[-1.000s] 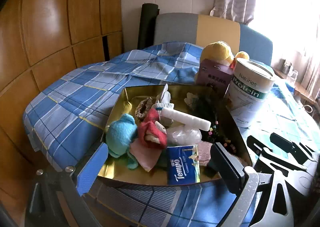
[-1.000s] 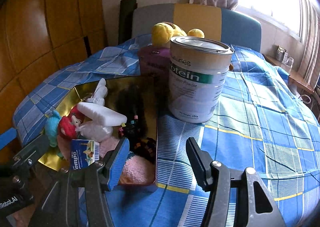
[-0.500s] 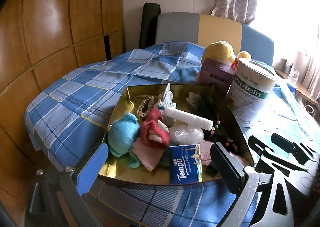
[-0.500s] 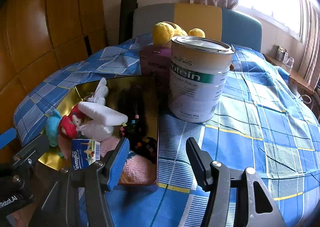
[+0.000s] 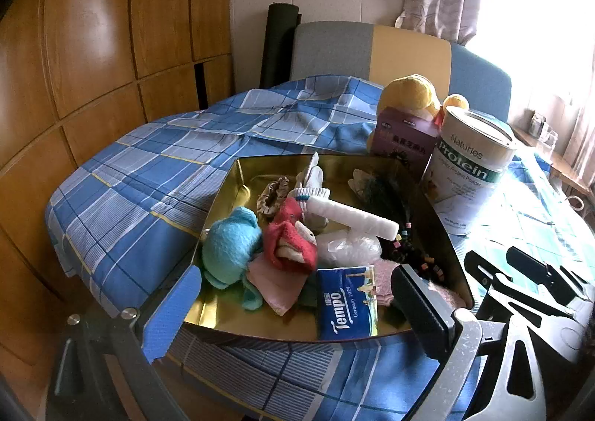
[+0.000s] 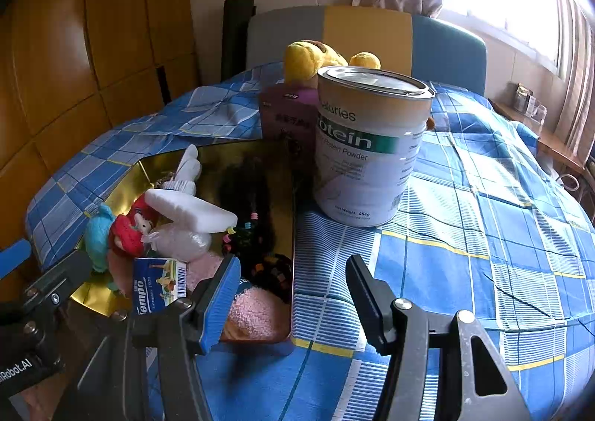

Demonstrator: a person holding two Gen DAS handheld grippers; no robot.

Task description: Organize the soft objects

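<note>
Left gripper (image 5: 297,304) hangs spread and empty, the gold metal tray (image 5: 238,175) of jumbled soft items framed between its fingers. Right gripper (image 6: 293,296), likewise spread and empty, straddles the tray's edge, the fluffy pink cloth (image 6: 253,313) beside its left finger, likely for easy reach.

A blue plaid cloth (image 5: 148,175) covers the table, bearing a gold tray (image 5: 238,175), protein can (image 6: 368,146) and purple box (image 5: 403,138).

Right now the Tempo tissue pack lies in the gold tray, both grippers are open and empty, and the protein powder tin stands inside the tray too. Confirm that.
Not quite. The protein powder tin stands outside the gold tray, on the blue checked cloth beside its right wall, as the right wrist view shows. The Tempo tissue pack does lie in the tray, and the left gripper and right gripper are open and empty.
</note>
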